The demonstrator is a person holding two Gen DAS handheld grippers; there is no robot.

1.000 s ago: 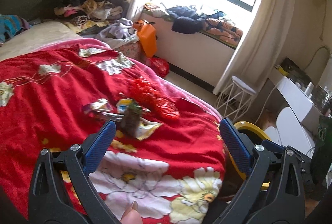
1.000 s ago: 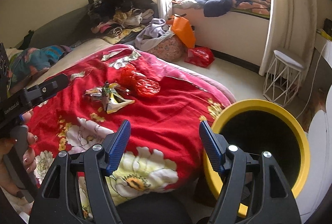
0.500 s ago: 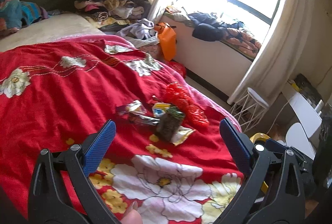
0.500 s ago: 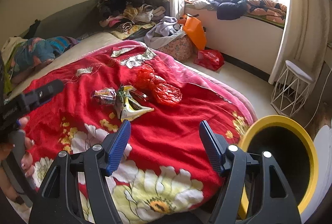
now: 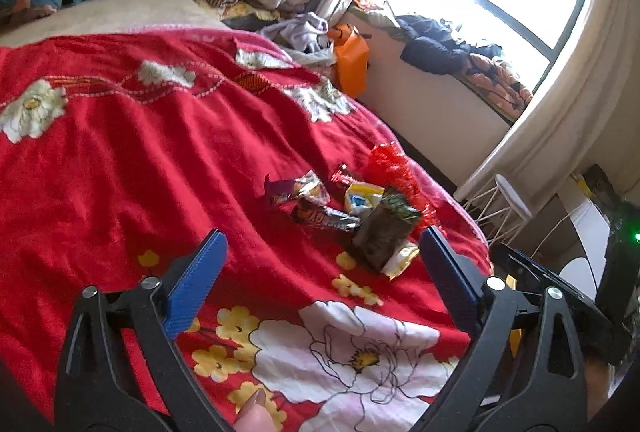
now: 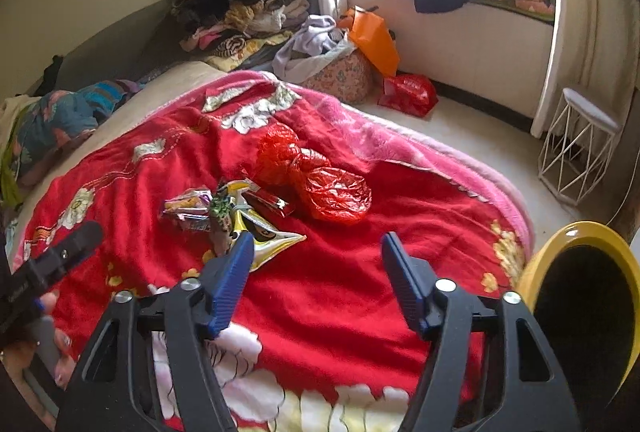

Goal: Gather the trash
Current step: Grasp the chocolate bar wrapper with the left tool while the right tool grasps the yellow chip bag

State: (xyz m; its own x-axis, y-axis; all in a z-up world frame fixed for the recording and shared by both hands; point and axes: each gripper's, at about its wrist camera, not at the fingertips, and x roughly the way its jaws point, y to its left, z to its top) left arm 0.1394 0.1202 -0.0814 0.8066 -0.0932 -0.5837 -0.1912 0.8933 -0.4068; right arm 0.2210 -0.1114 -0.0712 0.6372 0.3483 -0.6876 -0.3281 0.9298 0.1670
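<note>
Snack wrappers (image 5: 340, 208) lie piled on the red floral blanket (image 5: 160, 152) near the bed's right edge, red plastic bag (image 6: 320, 180) touching their far side. Left gripper (image 5: 320, 280) hovers just short of the pile, jaws wide but closing, nothing between. Right gripper (image 6: 316, 272) jaws apart, closing, empty, wrappers just beyond. Yellow bin (image 6: 576, 232) at right, off the bed.
</note>
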